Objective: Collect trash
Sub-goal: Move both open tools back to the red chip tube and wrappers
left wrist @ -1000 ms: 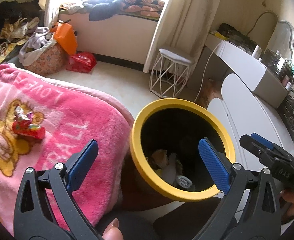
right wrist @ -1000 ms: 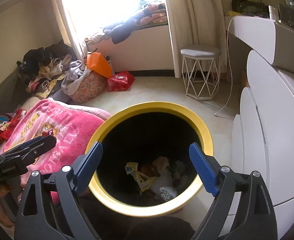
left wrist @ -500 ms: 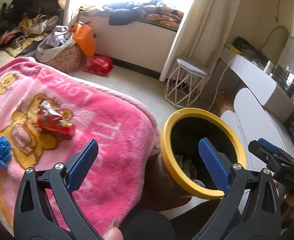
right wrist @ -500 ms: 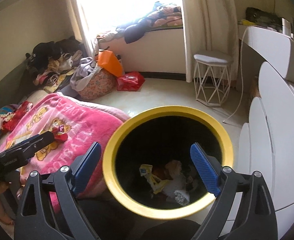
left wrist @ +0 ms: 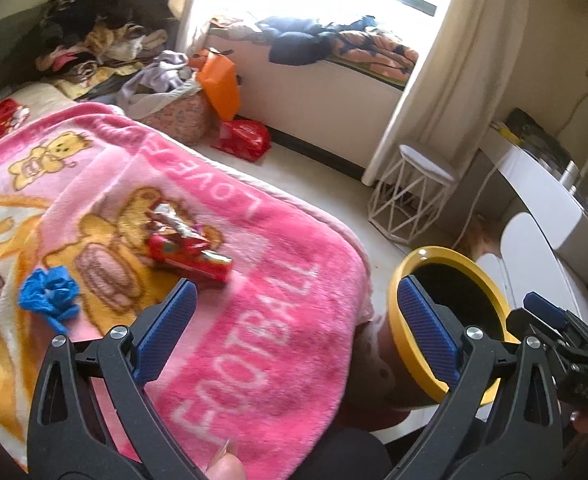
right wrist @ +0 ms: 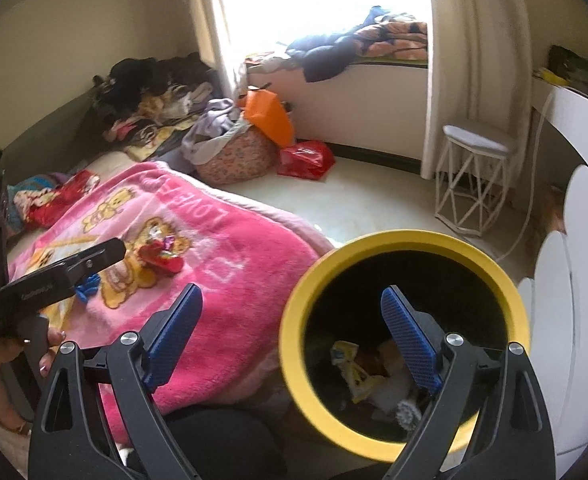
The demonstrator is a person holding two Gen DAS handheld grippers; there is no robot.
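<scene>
Both grippers are spread wide with nothing in them right now. The left gripper (left wrist: 294, 320) hangs over the near edge of the pink blanket (left wrist: 277, 320), and the right gripper (right wrist: 294, 336) sits over the yellow-rimmed bin (right wrist: 289, 344), which already has some wrappers at the bottom.

Just past the left gripper's fingers there are 2 bits of trash on the blanket: a red snack wrapper (left wrist: 189, 256) with a crinkly foil piece touching its far side, and a blue crumpled scrap (left wrist: 49, 296) off to the left.

What I'd worry about: that blanket is thick and fuzzy, so closing on the flat red wrapper could pinch the fleece too and drag the whole thing. The foil bit could also slide off and get left behind. And the bin is right against the blanket's edge, so a tug might nudge it.
</scene>
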